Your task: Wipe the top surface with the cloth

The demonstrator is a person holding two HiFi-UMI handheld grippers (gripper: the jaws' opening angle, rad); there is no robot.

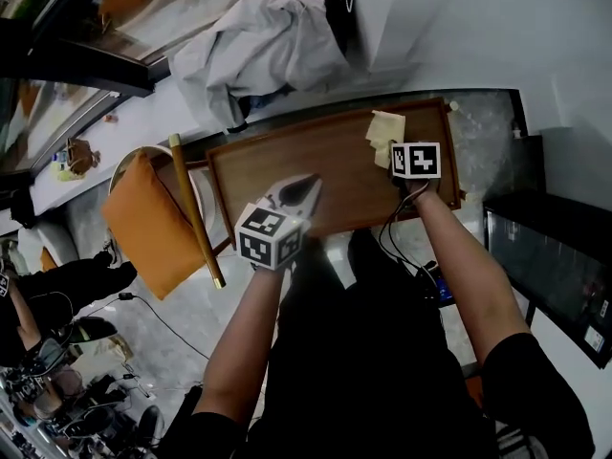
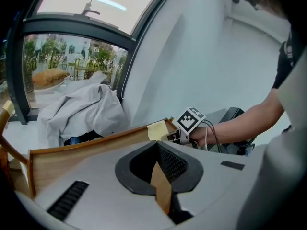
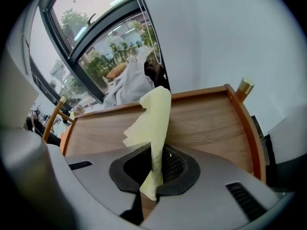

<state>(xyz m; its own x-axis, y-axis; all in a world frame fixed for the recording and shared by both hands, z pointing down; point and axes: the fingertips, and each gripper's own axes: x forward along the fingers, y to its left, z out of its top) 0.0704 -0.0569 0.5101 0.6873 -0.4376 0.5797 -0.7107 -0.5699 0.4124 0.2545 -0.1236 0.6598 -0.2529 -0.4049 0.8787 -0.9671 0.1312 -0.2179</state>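
The wooden table top (image 1: 325, 165) with a raised rim lies in front of me. My right gripper (image 1: 400, 153) is over its far right part, shut on a pale yellow cloth (image 1: 384, 132). In the right gripper view the cloth (image 3: 151, 119) stands up out of the shut jaws (image 3: 153, 171) above the wood (image 3: 211, 123). My left gripper (image 1: 298, 197) hovers over the near middle of the top, shut, with nothing in it (image 2: 160, 176). From the left gripper view I see the cloth (image 2: 156, 130) and the right gripper's marker cube (image 2: 191, 120) at the far end.
An orange cushioned chair (image 1: 143, 223) with a wooden rail (image 1: 196, 213) stands against the table's left side. A heap of white fabric (image 1: 258, 46) lies beyond the far edge by the window. A dark cabinet (image 1: 555, 256) stands at right; cables (image 1: 421, 266) hang below.
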